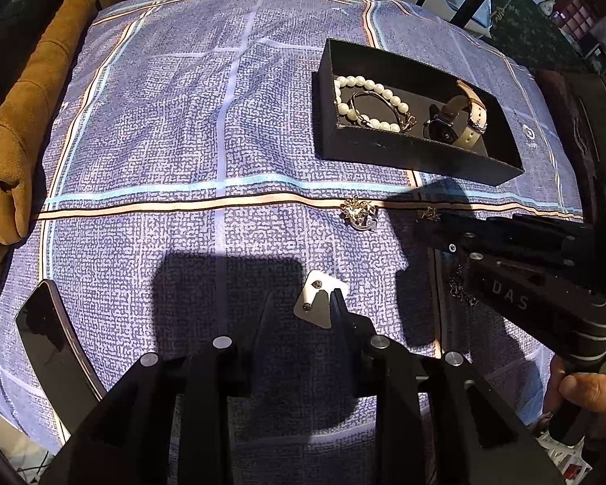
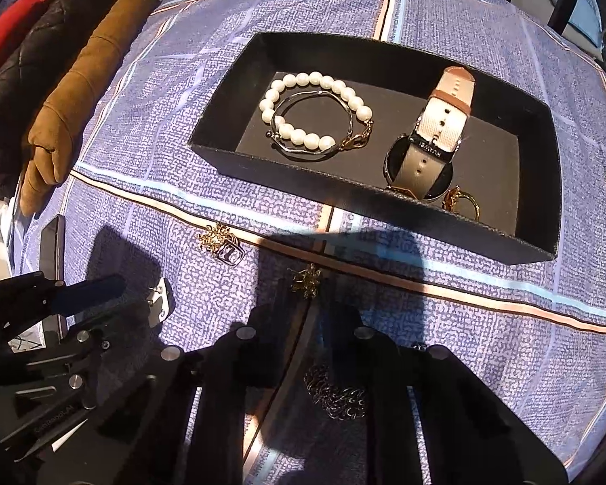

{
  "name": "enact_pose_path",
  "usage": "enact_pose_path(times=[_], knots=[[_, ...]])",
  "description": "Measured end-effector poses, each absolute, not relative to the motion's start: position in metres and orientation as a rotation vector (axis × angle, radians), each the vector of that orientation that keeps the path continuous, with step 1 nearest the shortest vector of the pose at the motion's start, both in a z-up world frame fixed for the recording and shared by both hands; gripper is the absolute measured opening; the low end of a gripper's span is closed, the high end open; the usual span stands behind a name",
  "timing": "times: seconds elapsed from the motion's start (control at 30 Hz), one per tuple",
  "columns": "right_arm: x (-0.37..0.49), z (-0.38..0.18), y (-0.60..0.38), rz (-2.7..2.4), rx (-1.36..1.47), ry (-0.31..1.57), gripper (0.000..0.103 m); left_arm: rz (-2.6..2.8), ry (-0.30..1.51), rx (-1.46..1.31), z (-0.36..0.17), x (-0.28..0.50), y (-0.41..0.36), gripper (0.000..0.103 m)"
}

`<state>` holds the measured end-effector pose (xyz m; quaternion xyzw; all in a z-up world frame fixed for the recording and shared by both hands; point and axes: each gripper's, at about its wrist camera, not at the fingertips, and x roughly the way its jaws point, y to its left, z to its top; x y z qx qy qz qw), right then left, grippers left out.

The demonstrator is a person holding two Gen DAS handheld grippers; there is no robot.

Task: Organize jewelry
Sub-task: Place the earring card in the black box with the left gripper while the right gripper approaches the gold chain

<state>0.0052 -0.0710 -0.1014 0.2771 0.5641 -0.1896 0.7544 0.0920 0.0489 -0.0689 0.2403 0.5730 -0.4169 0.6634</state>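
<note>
My right gripper [image 2: 312,315] hangs low over the blue checked bedspread [image 2: 464,343], fingers parted and empty, with the small gold brooch [image 2: 306,279] lying just ahead between the tips. The black tray [image 2: 384,206] sits farther forward. My left gripper [image 1: 299,303] waits open off to the left; the other gold brooch [image 1: 357,212] lies ahead of it.
</note>
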Motion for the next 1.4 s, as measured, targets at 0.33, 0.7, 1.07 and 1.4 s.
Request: enact_pose_path(times=[0.33, 0.7, 1.07, 1.4], knots=[[-0.001, -0.097, -0.076, -0.431, 0.612, 1.229, 0.027, -0.919, 1.225, 0.620, -0.075, 0.086, 0.038, 0.070], [0.007, -0.098, -0.067, -0.416, 0.530, 1.245, 0.017, -0.996, 1.230, 0.612, -0.081, 0.078, 0.027, 0.022], [-0.027, -0.066, -0.055, -0.381, 0.608, 1.163, 0.017, -1.044, 1.268, 0.531, -0.057, 0.084, 0.050, 0.022], [-0.060, -0.043, -0.081, -0.458, 0.678, 1.113, 0.017, -1.109, 1.252, 0.552, -0.043, 0.075, 0.026, 0.023]])
